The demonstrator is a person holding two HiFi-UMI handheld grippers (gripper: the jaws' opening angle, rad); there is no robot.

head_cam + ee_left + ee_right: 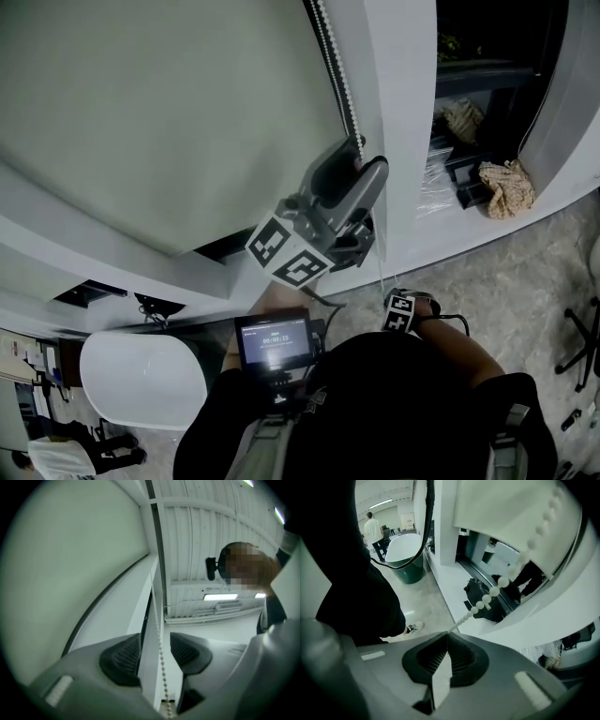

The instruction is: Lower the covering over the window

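The roller blind [159, 112] is a plain pale grey-green, and the bead chain [336, 70] just beside its edge is white, like the white window frame [403, 141]. The left gripper [159, 656] and right gripper [446, 637] are smooth grey with black ribbed pads [123, 658] on the fingers, and the marker cubes [289, 253] carry black-and-white square patterns. Below the window frame, the floor [506, 291] is mottled grey-beige stone and the bathtub [141, 375] is white.

Mottled stone floor [506, 291], white tub [141, 375]
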